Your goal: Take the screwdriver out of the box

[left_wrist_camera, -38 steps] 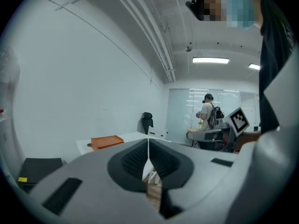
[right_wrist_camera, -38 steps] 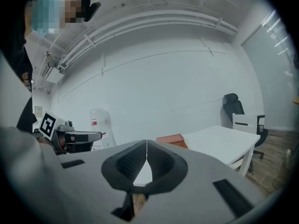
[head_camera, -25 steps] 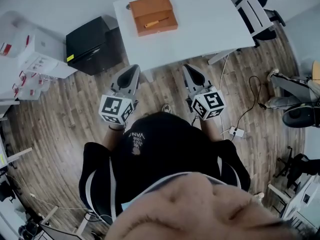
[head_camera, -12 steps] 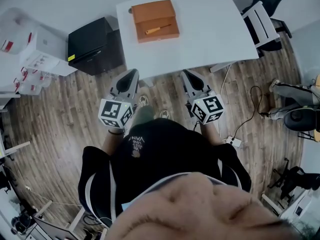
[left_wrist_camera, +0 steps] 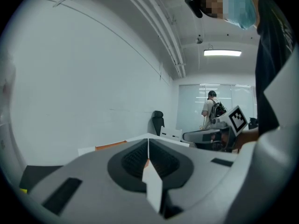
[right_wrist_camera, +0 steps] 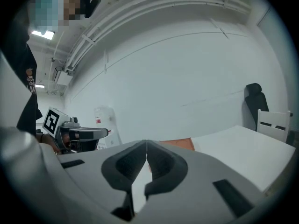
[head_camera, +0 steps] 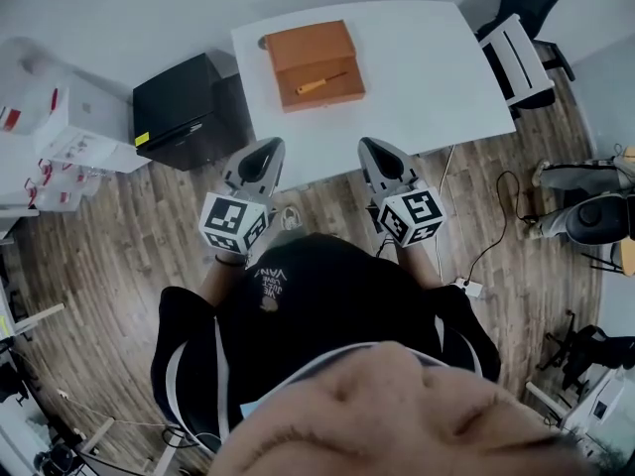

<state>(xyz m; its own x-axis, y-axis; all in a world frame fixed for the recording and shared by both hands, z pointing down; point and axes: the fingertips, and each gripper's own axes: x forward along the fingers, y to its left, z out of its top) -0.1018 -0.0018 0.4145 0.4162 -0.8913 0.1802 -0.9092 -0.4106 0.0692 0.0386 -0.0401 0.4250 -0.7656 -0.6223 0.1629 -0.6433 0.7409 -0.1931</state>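
Right now your left gripper (head_camera: 266, 151) has its jaws pressed fully together with nothing between them. Your right gripper (head_camera: 371, 149) is the same, jaws closed edge to edge and empty. The two sit side by side in the middle of the head view, clearly apart. Their tips point at the near edge of the white bench (head_camera: 427, 62).

On that bench, in the upper middle of the head view, sits the orange box (head_camera: 306, 43), toward the bench's left end. The screwdriver (head_camera: 319, 83), with its orange handle, lies slantwise across the box's near half, well apart from both of your grippers.

Left of the bench stands a black cabinet (head_camera: 184, 97), and further to the upper left are white storage boxes (head_camera: 74, 117). A white chair (head_camera: 518, 48) stands at the bench's right end, and the wooden floor (head_camera: 119, 236) spreads out beneath you. In the left gripper view, a person with a backpack (left_wrist_camera: 212, 108) stands far off by a bright glass wall.
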